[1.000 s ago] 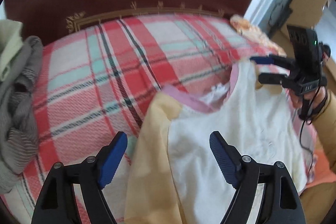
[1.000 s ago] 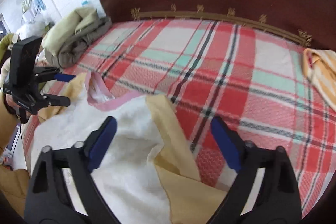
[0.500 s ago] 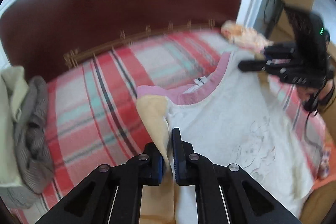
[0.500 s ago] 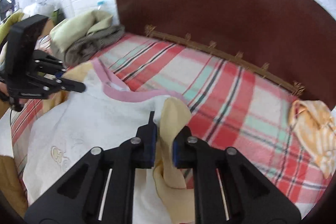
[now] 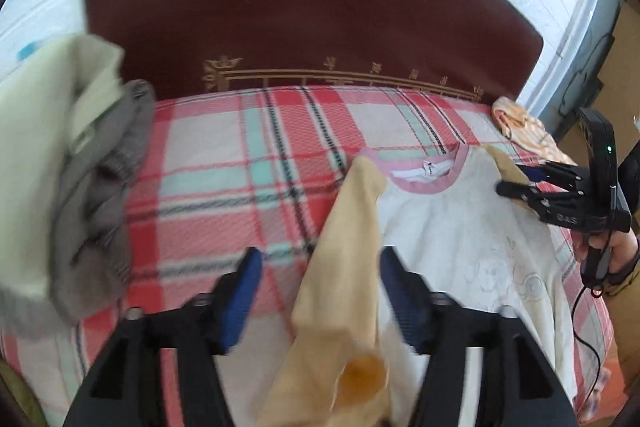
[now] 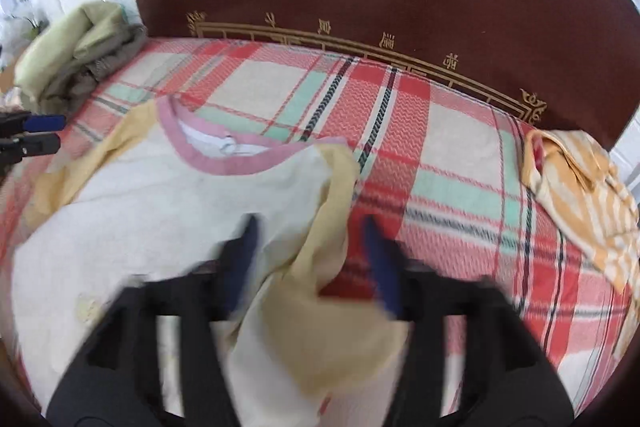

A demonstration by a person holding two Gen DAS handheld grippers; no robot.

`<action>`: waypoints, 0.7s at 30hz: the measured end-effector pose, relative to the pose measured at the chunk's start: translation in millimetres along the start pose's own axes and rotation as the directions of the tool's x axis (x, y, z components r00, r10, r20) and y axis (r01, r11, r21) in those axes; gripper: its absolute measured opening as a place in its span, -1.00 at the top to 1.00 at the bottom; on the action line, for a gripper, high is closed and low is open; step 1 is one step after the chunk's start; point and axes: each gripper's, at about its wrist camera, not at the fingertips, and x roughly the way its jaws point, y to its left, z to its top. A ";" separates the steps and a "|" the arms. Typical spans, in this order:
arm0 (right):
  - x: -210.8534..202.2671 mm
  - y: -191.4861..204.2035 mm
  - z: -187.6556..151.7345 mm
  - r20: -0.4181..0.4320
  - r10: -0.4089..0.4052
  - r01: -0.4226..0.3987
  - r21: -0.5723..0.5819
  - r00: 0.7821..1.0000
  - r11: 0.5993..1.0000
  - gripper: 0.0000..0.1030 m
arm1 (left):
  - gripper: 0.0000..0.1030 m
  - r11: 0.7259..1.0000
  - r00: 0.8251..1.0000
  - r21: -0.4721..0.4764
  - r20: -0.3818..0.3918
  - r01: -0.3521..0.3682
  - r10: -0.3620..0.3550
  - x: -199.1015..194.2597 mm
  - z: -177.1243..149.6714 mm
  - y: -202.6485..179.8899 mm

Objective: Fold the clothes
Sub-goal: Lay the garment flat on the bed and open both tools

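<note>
The shirt (image 5: 472,239) lies flat on the bed (image 5: 224,163), collar toward the headboard (image 5: 304,7), its body near the bed's right edge in the left wrist view. The left gripper (image 5: 320,287) is spread wide, with the shirt's yellow left sleeve (image 5: 344,267) draped loose between its fingers, not pinched. The right gripper (image 6: 308,251) is also spread wide over the other yellow sleeve (image 6: 320,251), though it is blurred in its own view. Only the left view shows the right gripper from outside, at the shirt's right shoulder, and the faint print on the shirt's front. The grey and cream clothes (image 5: 68,179) at the bed's left edge fill much of the left view; the right view shows them small in the far left corner. The orange striped cloth (image 6: 584,195) at the right edge shows best in the right view.
</note>
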 end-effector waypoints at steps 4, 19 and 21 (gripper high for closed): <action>-49.9 16.8 -26.4 0.084 0.144 -0.142 -0.026 0.986 0.989 -0.44 | -0.41 0.997 0.997 -0.030 -0.007 0.074 -0.074 -31.6 -34.9 4.8; -125.4 112.9 -184.3 0.070 0.142 -0.146 0.058 0.987 0.988 -0.48 | -0.60 0.935 0.933 -0.073 -0.069 0.348 -0.353 -17.6 -114.5 -50.3; -126.8 125.8 -187.3 0.079 0.098 -0.100 0.018 0.992 0.995 -0.48 | -0.57 0.936 0.933 -0.030 -0.075 0.351 -0.352 -11.5 -112.2 -60.7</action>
